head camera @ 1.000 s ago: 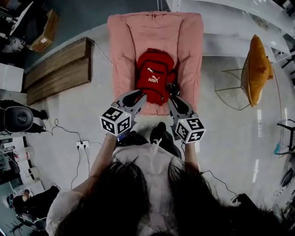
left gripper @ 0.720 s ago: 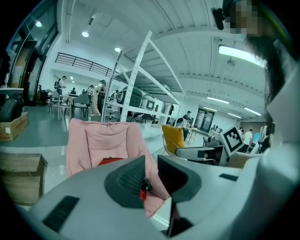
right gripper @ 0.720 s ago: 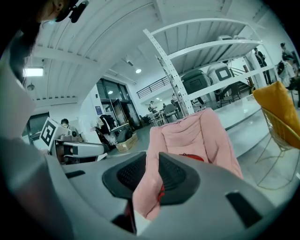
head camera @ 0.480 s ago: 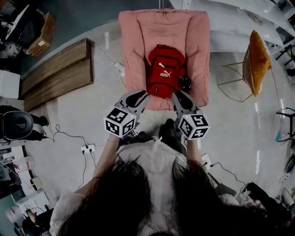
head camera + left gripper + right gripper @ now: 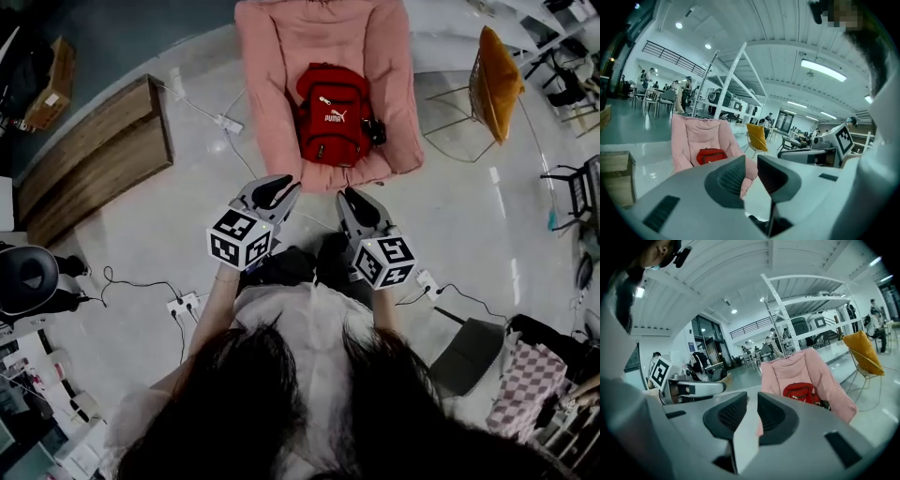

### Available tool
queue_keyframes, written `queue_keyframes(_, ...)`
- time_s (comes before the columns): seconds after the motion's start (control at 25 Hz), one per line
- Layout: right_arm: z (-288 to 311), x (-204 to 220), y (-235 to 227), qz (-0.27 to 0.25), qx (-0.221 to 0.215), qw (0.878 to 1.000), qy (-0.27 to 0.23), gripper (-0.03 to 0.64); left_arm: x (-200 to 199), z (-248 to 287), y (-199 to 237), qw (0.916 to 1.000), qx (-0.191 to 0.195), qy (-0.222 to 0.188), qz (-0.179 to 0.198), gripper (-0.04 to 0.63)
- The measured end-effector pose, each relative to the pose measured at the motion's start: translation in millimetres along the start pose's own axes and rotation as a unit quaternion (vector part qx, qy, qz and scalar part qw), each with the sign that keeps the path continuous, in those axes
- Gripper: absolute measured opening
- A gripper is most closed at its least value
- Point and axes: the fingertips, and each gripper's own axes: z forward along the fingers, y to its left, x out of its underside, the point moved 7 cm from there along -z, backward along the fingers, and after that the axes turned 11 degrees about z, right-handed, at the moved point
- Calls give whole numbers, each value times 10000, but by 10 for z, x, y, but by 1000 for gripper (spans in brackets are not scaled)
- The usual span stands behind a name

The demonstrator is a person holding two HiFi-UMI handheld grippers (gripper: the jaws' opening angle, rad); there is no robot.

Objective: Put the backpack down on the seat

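Observation:
A red backpack (image 5: pixel 333 112) lies upright on the seat of the pink padded chair (image 5: pixel 267 56), with a small black item at its right side. Both grippers are held back from the chair, over the floor, and touch nothing. My left gripper (image 5: pixel 279 188) has a narrow gap between its pads and nothing in it. My right gripper (image 5: pixel 351 196) is closing, also with nothing between its jaws. In the left gripper view, the backpack (image 5: pixel 711 155) shows far beyond the left gripper (image 5: pixel 751 171). In the right gripper view, the backpack (image 5: pixel 802 392) likewise lies well past the right gripper (image 5: pixel 752 411).
A yellow wire-frame chair (image 5: pixel 494 80) stands right of the pink chair. A low wooden platform (image 5: pixel 89 178) lies at the left. A power strip (image 5: pixel 183 303) and cables run across the floor near my feet. A checkered bag (image 5: pixel 525 384) sits at the lower right.
The chair and backpack now sit farther from me in the head view. Both grippers, close to the backpack's lower end a second ago, have drawn away from it.

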Motion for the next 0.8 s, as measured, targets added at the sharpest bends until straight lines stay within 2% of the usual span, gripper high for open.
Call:
queue_keyframes(0.32, -345, 121, 226, -131, 179, 9998, 28, 80, 42, -129, -266, 9994, 313, -130, -35, 91)
queue_keyframes(0.56, -629, 225, 262, -235, 149, 9996, 54, 80, 80, -183, -523, 9995, 297, -104, -26, 91)
queue_keyframes(0.8, -1124, 449, 237, -186, 35, 9998, 42, 80, 161, -283, -998, 9998, 181, -50, 1, 91)
